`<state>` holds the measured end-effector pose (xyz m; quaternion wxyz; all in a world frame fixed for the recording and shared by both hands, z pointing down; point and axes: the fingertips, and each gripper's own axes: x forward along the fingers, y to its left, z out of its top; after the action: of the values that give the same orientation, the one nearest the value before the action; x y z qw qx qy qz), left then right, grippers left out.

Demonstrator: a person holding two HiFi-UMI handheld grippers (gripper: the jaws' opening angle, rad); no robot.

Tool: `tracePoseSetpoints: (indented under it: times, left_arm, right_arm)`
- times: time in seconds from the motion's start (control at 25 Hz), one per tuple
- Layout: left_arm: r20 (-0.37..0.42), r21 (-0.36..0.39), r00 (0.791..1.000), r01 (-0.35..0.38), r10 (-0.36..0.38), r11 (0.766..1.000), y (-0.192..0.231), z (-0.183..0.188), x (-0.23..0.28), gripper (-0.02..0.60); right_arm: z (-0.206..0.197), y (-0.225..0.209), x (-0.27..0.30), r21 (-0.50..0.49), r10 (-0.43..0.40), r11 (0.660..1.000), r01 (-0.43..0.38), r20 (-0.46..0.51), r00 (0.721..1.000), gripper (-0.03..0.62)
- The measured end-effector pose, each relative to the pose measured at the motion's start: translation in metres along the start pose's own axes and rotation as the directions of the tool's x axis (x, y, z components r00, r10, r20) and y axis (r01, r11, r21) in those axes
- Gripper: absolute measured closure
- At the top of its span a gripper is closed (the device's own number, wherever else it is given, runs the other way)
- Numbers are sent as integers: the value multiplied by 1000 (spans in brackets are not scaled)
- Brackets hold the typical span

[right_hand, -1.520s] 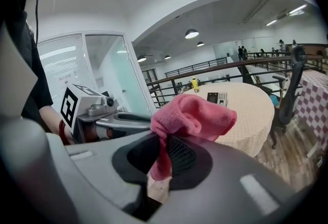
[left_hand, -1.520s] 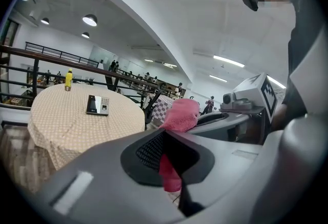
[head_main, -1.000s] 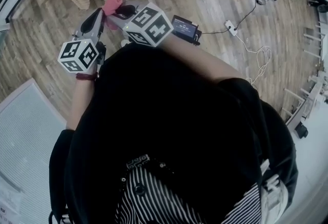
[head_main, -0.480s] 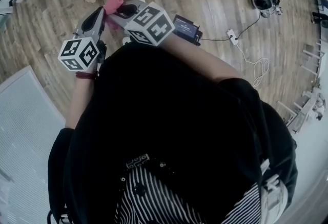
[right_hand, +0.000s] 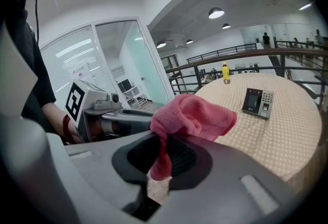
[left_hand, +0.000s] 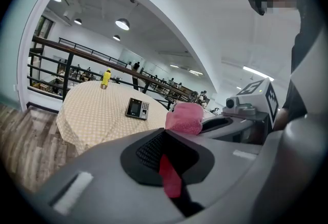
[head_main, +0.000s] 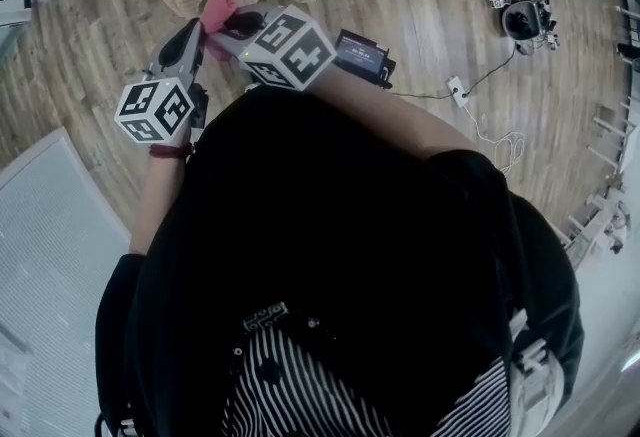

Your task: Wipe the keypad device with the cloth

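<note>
The cloth (right_hand: 192,115) is pink and bunched, with one fold pinched in the right tongs (right_hand: 160,159) and a thin strip in the left tongs (left_hand: 168,171). The keypad device (right_hand: 258,102), dark with a screen and buttons, lies flat on the tabletop (right_hand: 287,136), well apart from it.

I count two tongs, one in each hand: the left tongs (left_hand: 165,138) and the right tongs (right_hand: 163,141). Each carries one marker cube, so two cubes in all, the left cube (head_main: 155,110) and the right cube (head_main: 290,47). There is one pink cloth (right_hand: 192,115). Ahead stands one table (right_hand: 287,136), and on it just two things – one keypad device (right_hand: 257,102) nearer and one yellow bottle (right_hand: 225,73) farther off. On the floor to my right I count one dark box with a lit screen (head_main: 360,55), one white power strip (head_main: 453,85) and, at the far right, one round black device (head_main: 525,20).
</note>
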<state>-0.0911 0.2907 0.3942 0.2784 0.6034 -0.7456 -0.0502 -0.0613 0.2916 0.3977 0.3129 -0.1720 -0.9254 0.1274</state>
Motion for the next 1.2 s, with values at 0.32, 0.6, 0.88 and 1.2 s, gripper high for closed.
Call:
tracePoseSetpoints:
  times: [0.32, 0.6, 0.88, 1.2]
  left_arm:
    - [-36, -23, 999, -12, 11, 1000, 30, 45, 91, 580]
    - [-60, -23, 997, -55, 54, 998, 31, 80, 163, 580]
    - [-75, 1, 990, -119, 119, 993, 26, 113, 214, 578]
    - [-89, -27, 987, -138, 135, 990, 23, 132, 252, 580]
  right_arm:
    - [43, -96, 12, 42, 18, 999, -18, -11, 1000, 549]
    - [70, -172, 0, 71, 65, 995, -65, -9, 998, 549]
    - [97, -228, -11, 87, 128, 988, -129, 17, 992, 549]
    - [111, -274, -10, 110, 145, 983, -150, 46, 988, 549]
